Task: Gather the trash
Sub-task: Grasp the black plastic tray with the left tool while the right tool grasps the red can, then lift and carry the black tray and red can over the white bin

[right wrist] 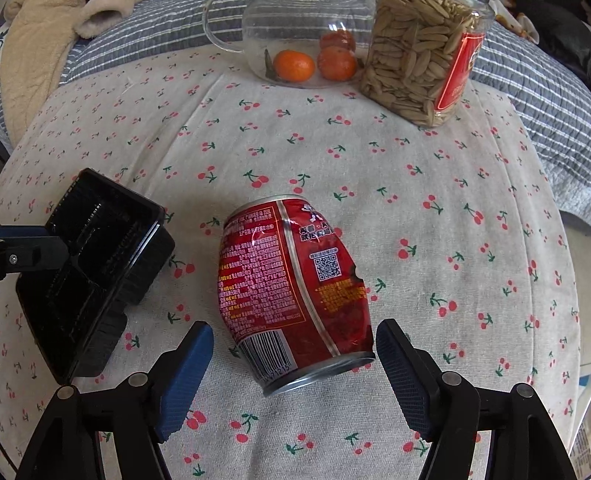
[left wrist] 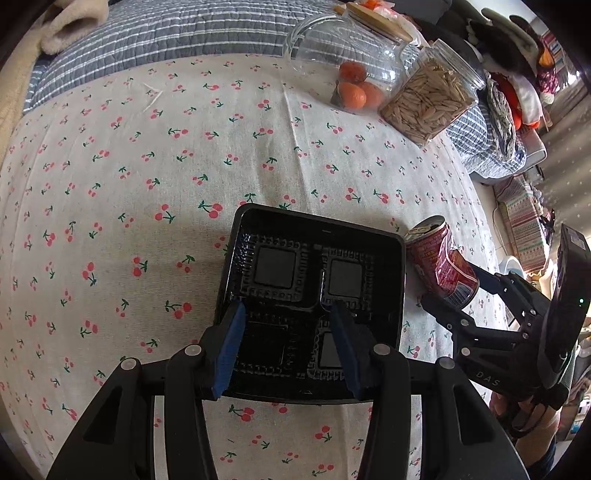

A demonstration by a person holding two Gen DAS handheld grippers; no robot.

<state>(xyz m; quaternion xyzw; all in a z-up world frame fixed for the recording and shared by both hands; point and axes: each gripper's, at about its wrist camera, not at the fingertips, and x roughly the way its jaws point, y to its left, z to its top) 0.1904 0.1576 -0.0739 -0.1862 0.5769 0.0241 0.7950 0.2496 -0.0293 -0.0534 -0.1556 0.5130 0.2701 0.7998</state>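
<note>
A crushed red drink can (right wrist: 291,280) lies on its side on the cherry-print cloth (right wrist: 443,184). My right gripper (right wrist: 295,332) is open, one blue pad on each side of the can's bottom end, neither touching it. In the left wrist view the can (left wrist: 436,258) lies just right of a black compartment tray (left wrist: 317,221), with the right gripper (left wrist: 448,286) around its lower end. My left gripper (left wrist: 288,306) hangs over the tray's near left part with its jaws apart; I cannot tell whether the pads touch it. The tray (right wrist: 103,258) rests left of the can, one left finger (right wrist: 37,254) over it.
At the back of the cloth stand a glass jar (right wrist: 295,48) holding oranges (right wrist: 294,65) and a clear jar of seeds (right wrist: 417,62). A grey striped quilt (left wrist: 166,33) lies behind them. The table's right edge (left wrist: 491,221) runs close to the can.
</note>
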